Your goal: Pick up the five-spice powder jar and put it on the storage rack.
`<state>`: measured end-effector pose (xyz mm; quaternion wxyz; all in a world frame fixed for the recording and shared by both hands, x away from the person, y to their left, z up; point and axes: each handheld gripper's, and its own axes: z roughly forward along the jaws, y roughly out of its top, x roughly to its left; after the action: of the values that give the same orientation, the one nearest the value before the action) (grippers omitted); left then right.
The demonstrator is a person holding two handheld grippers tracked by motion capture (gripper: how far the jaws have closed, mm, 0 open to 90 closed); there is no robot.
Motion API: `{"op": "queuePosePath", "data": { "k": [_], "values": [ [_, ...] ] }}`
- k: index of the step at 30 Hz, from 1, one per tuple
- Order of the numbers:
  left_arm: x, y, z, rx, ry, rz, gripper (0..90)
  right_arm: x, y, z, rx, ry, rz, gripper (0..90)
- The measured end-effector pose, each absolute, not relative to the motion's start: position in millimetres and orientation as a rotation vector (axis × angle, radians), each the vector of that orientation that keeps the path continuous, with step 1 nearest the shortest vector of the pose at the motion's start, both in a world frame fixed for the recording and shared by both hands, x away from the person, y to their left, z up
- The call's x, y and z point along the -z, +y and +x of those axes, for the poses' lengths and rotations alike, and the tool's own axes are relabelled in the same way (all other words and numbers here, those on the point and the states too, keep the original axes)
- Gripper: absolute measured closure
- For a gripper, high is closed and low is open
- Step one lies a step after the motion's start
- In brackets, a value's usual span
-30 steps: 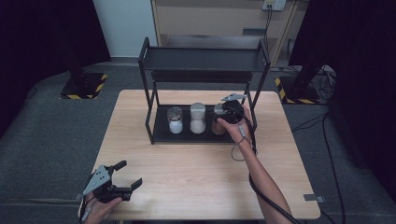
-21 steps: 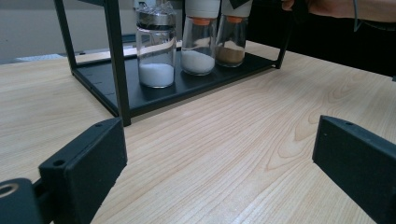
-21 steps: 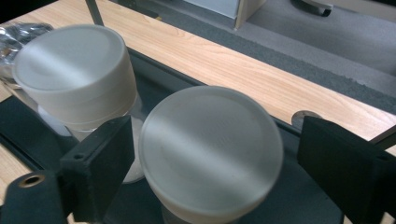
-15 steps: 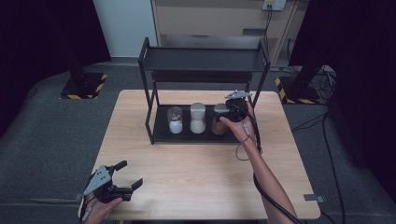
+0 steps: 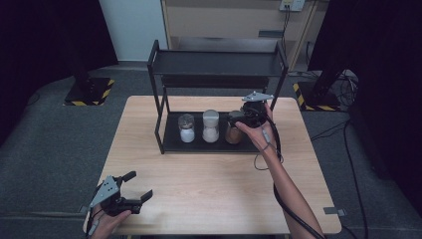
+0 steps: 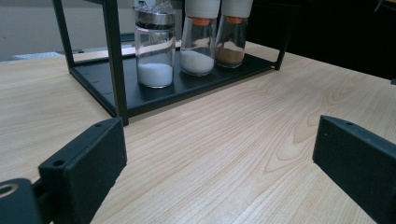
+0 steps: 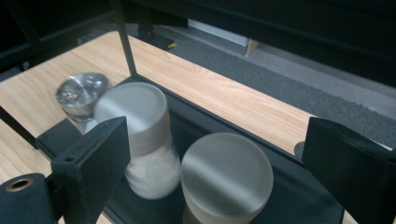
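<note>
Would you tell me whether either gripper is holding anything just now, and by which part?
Nothing: the right gripper, jaws just opened, hangs above the brown jar; the left gripper is open.

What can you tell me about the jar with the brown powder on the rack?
The brown-powder jar is a small clear glass shaker with an orange collar under a pale, flat round cap. It is about a third full. It stands upright on the black rack's bottom shelf, rightmost of three, right beside the white-powder jar; whether they touch is unclear. The right gripper hangs just above it, its jaws having just been opening and now spread wide of the cap, pressing nothing.
</note>
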<state>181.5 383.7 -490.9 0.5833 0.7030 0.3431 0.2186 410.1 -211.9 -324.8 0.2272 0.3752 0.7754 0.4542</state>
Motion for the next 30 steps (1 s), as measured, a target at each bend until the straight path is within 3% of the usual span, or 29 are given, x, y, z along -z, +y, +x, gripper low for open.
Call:
{"op": "queuePosePath", "data": {
  "k": [30],
  "values": [
    [493.0, 386.0, 180.9, -0.512, 0.807, 1.627, 1.7, 301.2, -236.5, 361.3, -1.419, 2.102, 0.852, 5.1]
  ]
}}
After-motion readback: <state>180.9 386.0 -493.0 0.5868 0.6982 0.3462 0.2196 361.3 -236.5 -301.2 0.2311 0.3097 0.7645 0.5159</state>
